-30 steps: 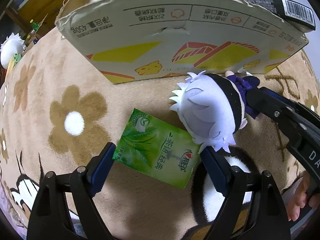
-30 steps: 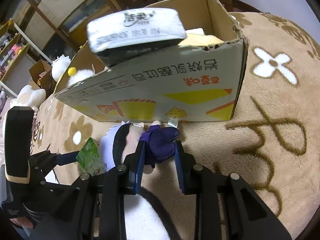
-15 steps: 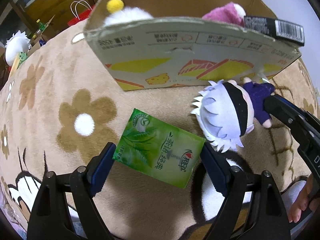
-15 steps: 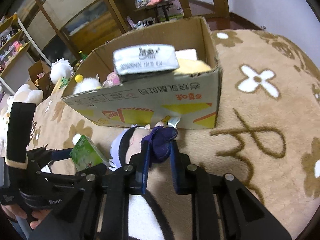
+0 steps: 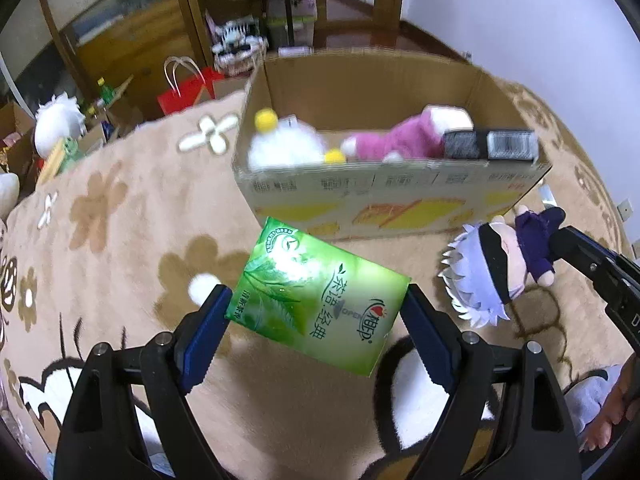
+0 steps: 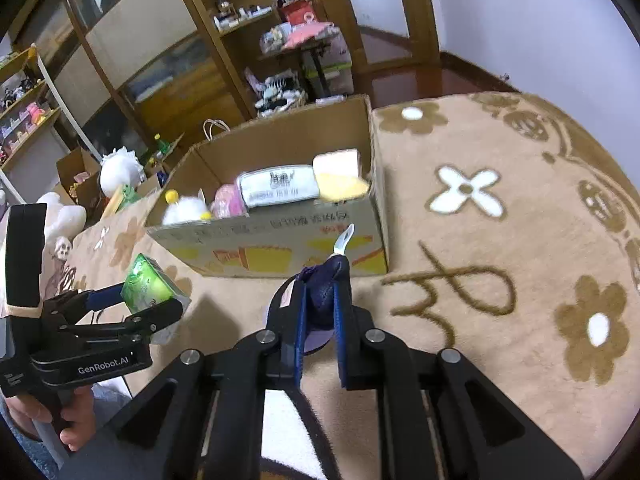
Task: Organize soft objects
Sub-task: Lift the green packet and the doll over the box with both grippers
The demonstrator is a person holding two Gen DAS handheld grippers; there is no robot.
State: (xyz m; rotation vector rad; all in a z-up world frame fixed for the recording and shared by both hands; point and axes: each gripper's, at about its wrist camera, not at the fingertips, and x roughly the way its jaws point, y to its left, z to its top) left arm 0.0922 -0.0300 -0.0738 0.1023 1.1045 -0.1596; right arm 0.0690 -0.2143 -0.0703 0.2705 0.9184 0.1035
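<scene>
My left gripper (image 5: 316, 320) is shut on a green tissue pack (image 5: 320, 300) and holds it raised above the carpet, in front of an open cardboard box (image 5: 360, 196). It also shows in the right wrist view (image 6: 150, 292). My right gripper (image 6: 320, 320) is shut on a small plush doll (image 6: 324, 288) with a purple body, held up near the box's right front corner. In the left wrist view the doll (image 5: 492, 264) shows white spiky hair and a black blindfold. The box (image 6: 280, 236) holds a white plush, a pink plush, a tissue pack and a yellow item.
A beige flower-patterned carpet (image 6: 500, 240) covers the floor. Wooden shelves (image 6: 160, 40) and a small table with clutter stand behind the box. A red paper bag (image 5: 184, 88), a white plush (image 5: 60, 120) and small cartons lie at the carpet's far left edge.
Both grippers have risen well above the carpet with their loads. The green pack and the doll are lifted, and the box's inside has come into view.
</scene>
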